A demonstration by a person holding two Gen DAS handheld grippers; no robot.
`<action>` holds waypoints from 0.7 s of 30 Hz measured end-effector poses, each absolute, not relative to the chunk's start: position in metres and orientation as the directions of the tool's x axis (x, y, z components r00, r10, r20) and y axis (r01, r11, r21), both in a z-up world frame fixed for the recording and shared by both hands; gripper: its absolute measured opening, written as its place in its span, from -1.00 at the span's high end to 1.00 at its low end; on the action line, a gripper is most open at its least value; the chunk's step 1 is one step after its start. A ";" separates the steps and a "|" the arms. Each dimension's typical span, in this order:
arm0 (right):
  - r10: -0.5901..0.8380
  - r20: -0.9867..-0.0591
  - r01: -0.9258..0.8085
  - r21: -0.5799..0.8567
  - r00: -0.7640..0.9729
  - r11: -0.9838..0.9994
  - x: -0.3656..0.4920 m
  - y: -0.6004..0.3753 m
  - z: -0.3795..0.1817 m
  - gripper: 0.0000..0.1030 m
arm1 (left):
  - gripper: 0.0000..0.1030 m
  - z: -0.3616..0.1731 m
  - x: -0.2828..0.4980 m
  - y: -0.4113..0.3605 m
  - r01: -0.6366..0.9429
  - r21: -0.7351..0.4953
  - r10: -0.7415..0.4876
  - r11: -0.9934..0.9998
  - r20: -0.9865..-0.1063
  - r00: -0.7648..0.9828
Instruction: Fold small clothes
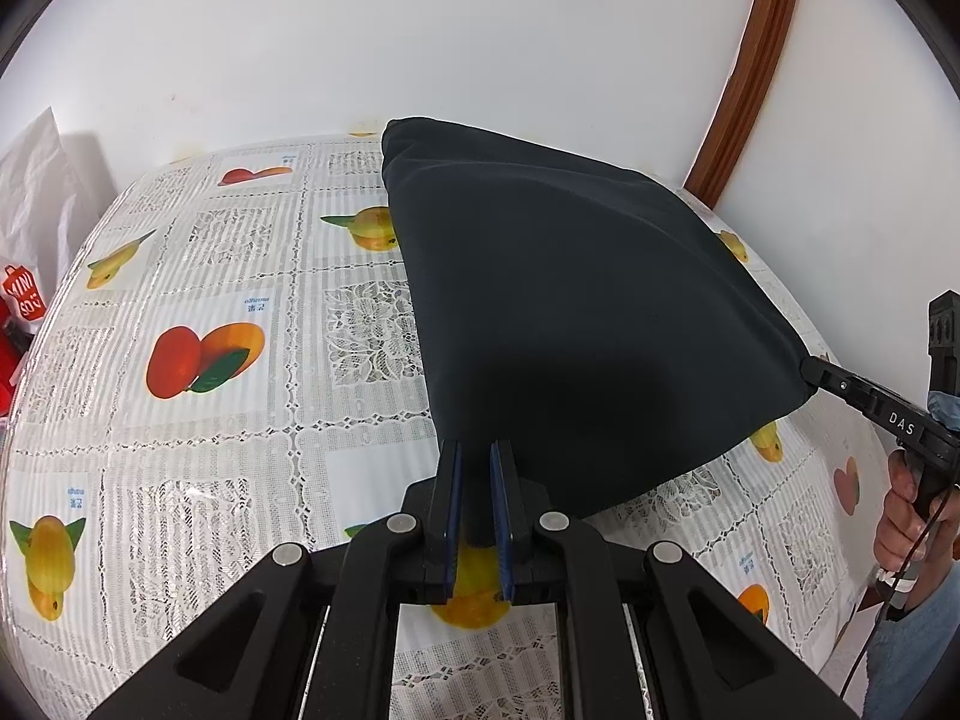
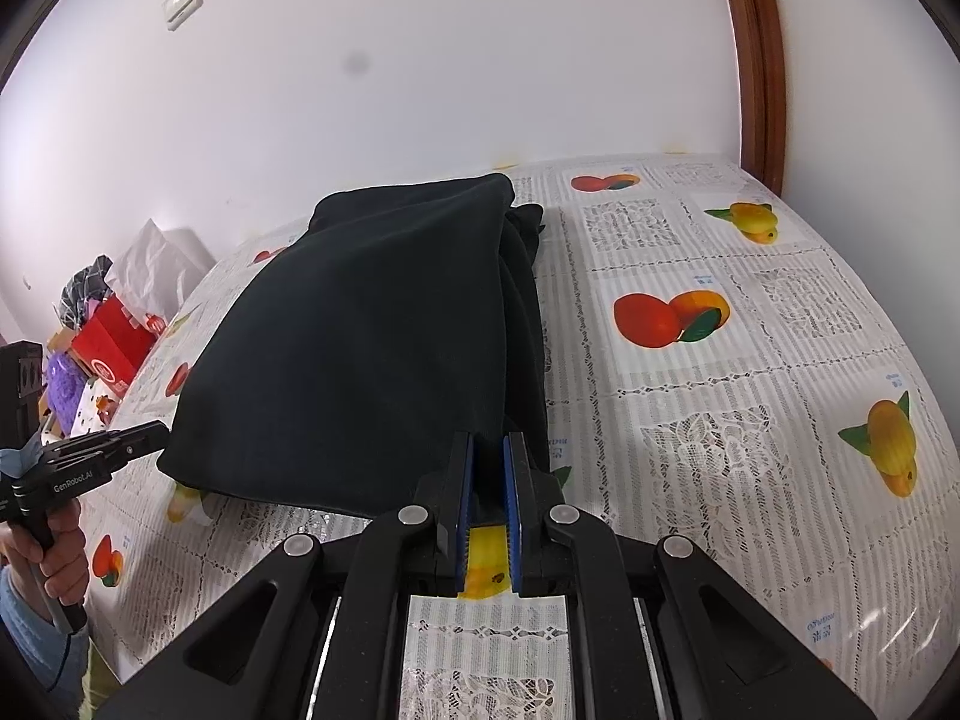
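Observation:
A dark navy garment [image 1: 576, 312] is lifted above the table and stretched between both grippers; its far end still rests on the tablecloth. My left gripper [image 1: 477, 450] is shut on its near left corner. My right gripper [image 2: 491, 444] is shut on its near right corner. In the left wrist view the right gripper [image 1: 807, 373] pinches the cloth's right corner. In the right wrist view the garment [image 2: 360, 348] sags toward the left gripper [image 2: 162, 433], which pinches its left corner.
The table carries a plastic-covered lace cloth with fruit prints [image 1: 204, 354]. A white wall stands close behind it, with a brown wooden door frame [image 1: 750, 66] at the right. A white bag and a red Miniso box [image 2: 114, 336] sit beyond the left edge.

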State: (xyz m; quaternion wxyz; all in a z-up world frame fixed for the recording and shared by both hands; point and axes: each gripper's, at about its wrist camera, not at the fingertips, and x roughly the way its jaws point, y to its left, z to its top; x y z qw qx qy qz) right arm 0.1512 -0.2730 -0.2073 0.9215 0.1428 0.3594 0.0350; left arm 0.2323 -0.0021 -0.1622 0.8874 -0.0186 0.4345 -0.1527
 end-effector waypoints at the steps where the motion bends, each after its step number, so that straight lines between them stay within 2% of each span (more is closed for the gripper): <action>1: 0.167 -0.653 0.039 0.288 0.739 0.957 0.151 -0.273 -0.207 0.81 | 0.81 -0.162 0.232 -0.002 0.255 -0.165 -0.287 0.953 -0.766 0.576; 21: 0.147 -0.657 0.053 0.275 0.740 0.960 0.150 -0.271 -0.205 0.81 | 0.81 -0.162 0.233 -0.003 0.250 -0.163 -0.282 0.954 -0.765 0.579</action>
